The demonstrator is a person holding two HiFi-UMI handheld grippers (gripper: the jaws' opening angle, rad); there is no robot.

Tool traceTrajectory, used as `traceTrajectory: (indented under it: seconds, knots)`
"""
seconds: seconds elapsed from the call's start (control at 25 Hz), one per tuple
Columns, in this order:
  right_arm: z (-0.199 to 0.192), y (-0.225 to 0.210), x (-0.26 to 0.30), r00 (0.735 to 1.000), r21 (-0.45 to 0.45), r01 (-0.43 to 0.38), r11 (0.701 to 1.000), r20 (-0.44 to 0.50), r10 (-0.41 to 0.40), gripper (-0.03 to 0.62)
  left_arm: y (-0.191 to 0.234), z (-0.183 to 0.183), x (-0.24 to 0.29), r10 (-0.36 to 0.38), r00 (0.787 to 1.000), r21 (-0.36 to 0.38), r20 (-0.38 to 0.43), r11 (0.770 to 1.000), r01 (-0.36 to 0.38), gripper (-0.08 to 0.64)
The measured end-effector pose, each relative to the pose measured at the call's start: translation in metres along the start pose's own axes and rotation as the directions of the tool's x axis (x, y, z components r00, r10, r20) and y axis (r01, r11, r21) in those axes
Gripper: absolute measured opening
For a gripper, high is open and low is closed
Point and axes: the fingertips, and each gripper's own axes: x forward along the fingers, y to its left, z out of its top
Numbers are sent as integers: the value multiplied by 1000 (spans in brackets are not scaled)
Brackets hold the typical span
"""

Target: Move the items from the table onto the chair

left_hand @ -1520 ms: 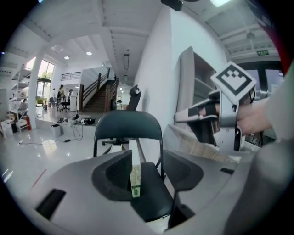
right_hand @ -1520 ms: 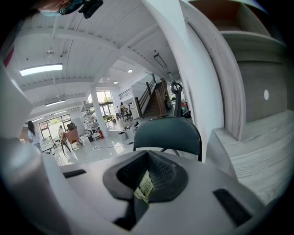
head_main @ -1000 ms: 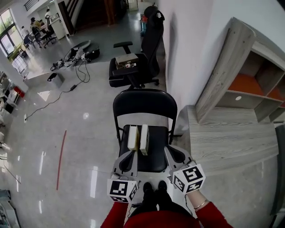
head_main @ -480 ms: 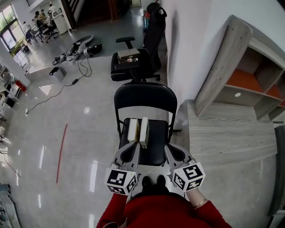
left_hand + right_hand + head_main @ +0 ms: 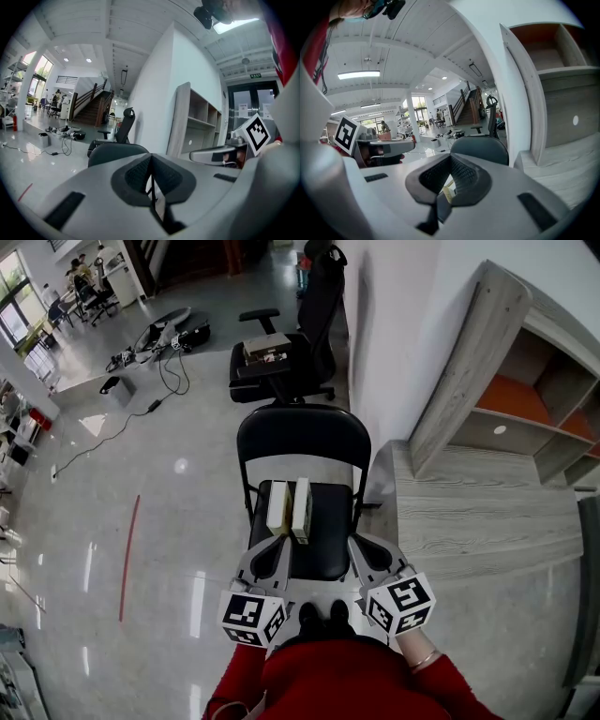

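Head view. A left box [image 5: 278, 506] and a right box [image 5: 302, 508] stand side by side on the seat of the black folding chair [image 5: 305, 437]. The left gripper [image 5: 279, 542] is at the seat's 7 o'clock and the right gripper [image 5: 355, 545] at 5 o'clock. Both pairs of jaws are closed together, holding nothing. The grey wooden table [image 5: 478, 512] lies at the chair's 3 o'clock.

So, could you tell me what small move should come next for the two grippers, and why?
Probably draw both grippers back and turn to the table to check for more items. Two boxes already stand on the chair seat, the left gripper and right gripper are both shut and empty, and the visible tabletop looks bare.
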Motion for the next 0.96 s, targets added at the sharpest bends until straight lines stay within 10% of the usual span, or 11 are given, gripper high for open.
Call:
traceTrajectory:
  seconds: [0.96]
  knots:
    - [-10, 9, 3, 999, -50, -28, 998, -44, 26, 11, 3, -16, -6, 22, 999, -19, -37, 1000, -22, 9]
